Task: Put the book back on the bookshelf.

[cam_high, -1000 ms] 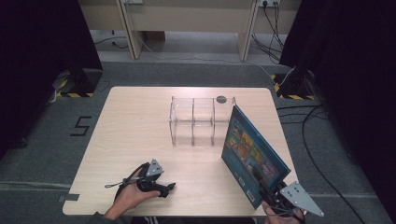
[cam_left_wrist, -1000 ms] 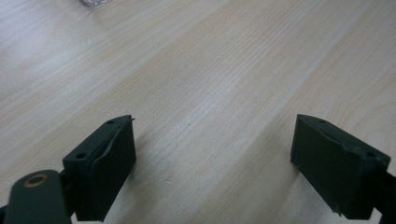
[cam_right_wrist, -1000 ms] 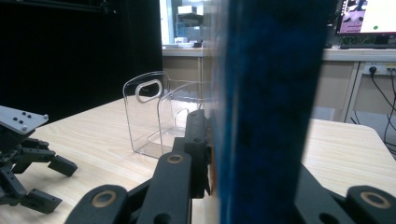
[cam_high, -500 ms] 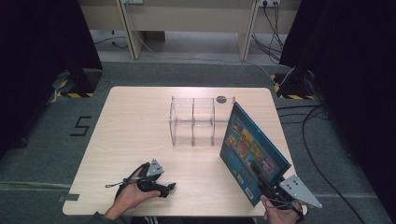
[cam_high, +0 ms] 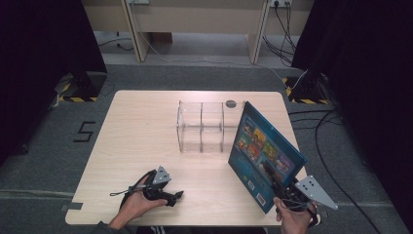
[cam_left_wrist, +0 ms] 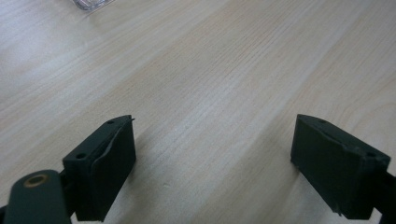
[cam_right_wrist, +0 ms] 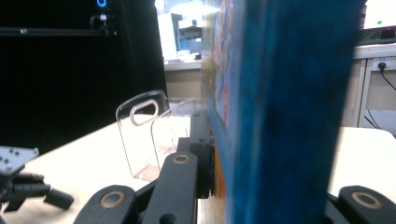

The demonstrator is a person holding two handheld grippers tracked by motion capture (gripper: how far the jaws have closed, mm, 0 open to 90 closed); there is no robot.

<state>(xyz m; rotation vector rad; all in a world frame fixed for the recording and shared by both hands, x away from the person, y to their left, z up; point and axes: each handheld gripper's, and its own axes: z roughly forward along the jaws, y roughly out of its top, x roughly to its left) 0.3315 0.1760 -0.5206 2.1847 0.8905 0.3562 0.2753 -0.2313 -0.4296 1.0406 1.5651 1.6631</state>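
The wooden table [cam_high: 146,126] has a pale, light-grained top with rounded corners, and everything else is placed here by reference to the clear acrylic rack [cam_high: 202,126] standing near its middle toward the far edge. That rack is transparent, split by upright dividers into compartments, and in the right gripper view its end wall [cam_right_wrist: 142,135] shows a rounded top with a slot-shaped handle hole.

To the right of the rack and nearer the person, a large thin book [cam_high: 265,153] is held up off the table, tilted on edge. Its cover is blue with a grid of bright cartoon panels, and a white barcode patch sits near its lower corner. Its far top corner reaches near the rack's right end.

The right gripper [cam_high: 280,187], in front of and to the right of the rack, has its jaws clamped on the book's lower edge; the right gripper view shows a jaw pressed against the cover [cam_right_wrist: 280,107].

The left gripper [cam_high: 176,195] rests on the table in front of the rack, slightly left, held by a hand [cam_high: 134,207]; its jaws stand wide apart over bare wood.

A small dark round disc [cam_high: 231,104] lies just behind the rack's right end.
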